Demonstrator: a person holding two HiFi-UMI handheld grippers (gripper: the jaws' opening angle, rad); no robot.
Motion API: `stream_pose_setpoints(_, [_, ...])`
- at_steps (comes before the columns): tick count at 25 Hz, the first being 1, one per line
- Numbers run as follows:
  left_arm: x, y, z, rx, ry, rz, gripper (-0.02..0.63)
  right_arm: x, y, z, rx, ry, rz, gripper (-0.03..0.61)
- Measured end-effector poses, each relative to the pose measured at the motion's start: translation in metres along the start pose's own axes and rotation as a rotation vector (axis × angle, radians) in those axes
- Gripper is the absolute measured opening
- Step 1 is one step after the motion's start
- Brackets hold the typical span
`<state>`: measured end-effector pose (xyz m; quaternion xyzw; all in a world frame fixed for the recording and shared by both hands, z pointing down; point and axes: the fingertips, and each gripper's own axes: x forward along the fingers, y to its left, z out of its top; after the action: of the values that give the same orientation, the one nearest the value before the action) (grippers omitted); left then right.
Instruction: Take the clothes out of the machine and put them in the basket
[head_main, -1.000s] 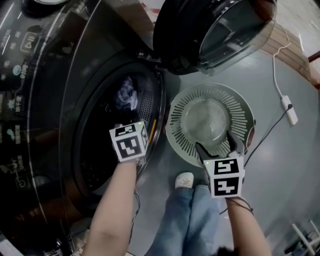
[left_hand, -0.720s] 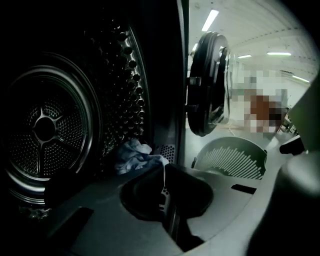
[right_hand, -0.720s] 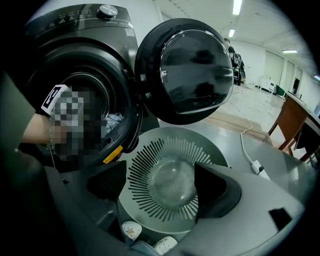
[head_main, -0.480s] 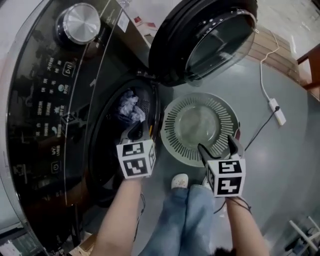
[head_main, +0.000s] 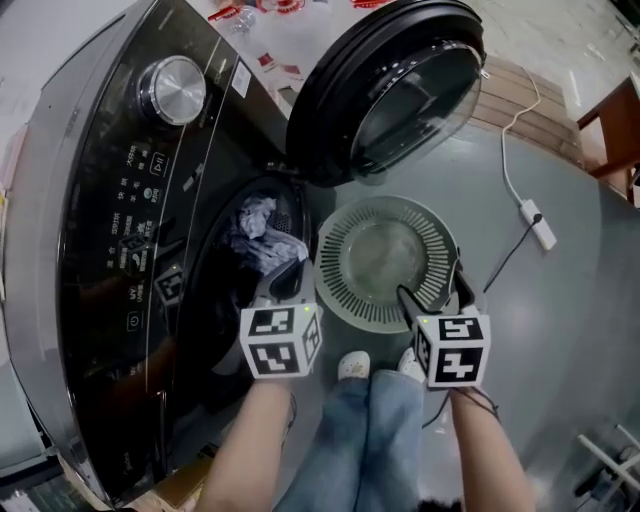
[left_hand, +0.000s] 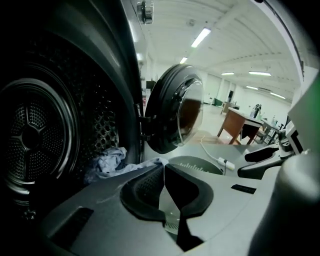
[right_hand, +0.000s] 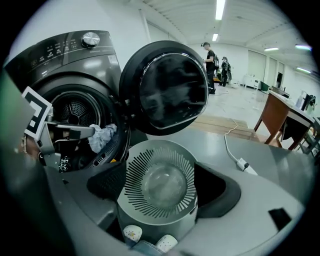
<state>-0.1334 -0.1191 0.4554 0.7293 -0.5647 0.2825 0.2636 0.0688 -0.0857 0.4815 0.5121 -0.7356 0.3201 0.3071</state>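
Left hand-held gripper: has drawn up and back from the drum, jaws closed on pale crumpled cloth.
Right hand-held gripper: jaws wide apart, empty.
Pale crumpled cloth: mostly inside the dark front-loading machine.
Round grey slotted plastic basket: empty on the floor; everything remains to do.

The head view looks steeply down on the machine, its open door and the basket. The left gripper view faces the drum closely; the right gripper view overlooks the basket. All views share door, basket, clothes.

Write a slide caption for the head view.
Left claw grips pale cloth at the washer's drum; right claw open by the empty basket.
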Motion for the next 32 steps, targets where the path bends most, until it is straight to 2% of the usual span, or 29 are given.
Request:
stream_pose_setpoints(5, [-0.009,-0.034,0.007,-0.008,-0.006,-0.064,0.009,-0.013,-0.012,-0.003,0.019,0.002,-0.017,0.422])
stream_pose_setpoints(15, [-0.009,-0.130,0.037,0.077,-0.048,-0.263,0.009,-0.037,-0.052,-0.014,0.070,0.006,-0.074,0.422])
stream_pose_setpoints(20, [-0.008,-0.150,0.038,0.026,-0.047,-0.373,0.011,-0.041,-0.067,-0.019,0.105,0.002,-0.096,0.420])
stream_pose_setpoints(22, [-0.005,-0.150,0.032,0.002,-0.027,-0.374,0.011,-0.042,-0.070,-0.023,0.116,0.003,-0.101,0.420])
stream_pose_setpoints(25, [0.007,-0.143,0.015,-0.019,0.034,-0.335,0.012,-0.041,-0.072,-0.028,0.124,0.007,-0.103,0.419])
stream_pose_setpoints(26, [0.011,-0.142,0.008,-0.016,0.059,-0.326,0.022,-0.041,-0.071,-0.030,0.123,0.008,-0.101,0.419])
stream_pose_setpoints(27, [0.015,-0.141,0.001,-0.009,0.080,-0.320,0.099,-0.040,-0.071,-0.032,0.120,0.011,-0.100,0.419])
stream_pose_setpoints(28, [0.018,-0.140,-0.004,-0.001,0.095,-0.314,0.215,-0.039,-0.070,-0.035,0.118,0.015,-0.099,0.419])
stream_pose_setpoints(29, [0.021,-0.138,-0.009,0.008,0.106,-0.303,0.272,-0.038,-0.070,-0.037,0.116,0.019,-0.097,0.419])
stream_pose_setpoints(32, [0.025,-0.126,-0.019,0.039,0.124,-0.260,0.296,-0.035,-0.066,-0.045,0.112,0.032,-0.091,0.419])
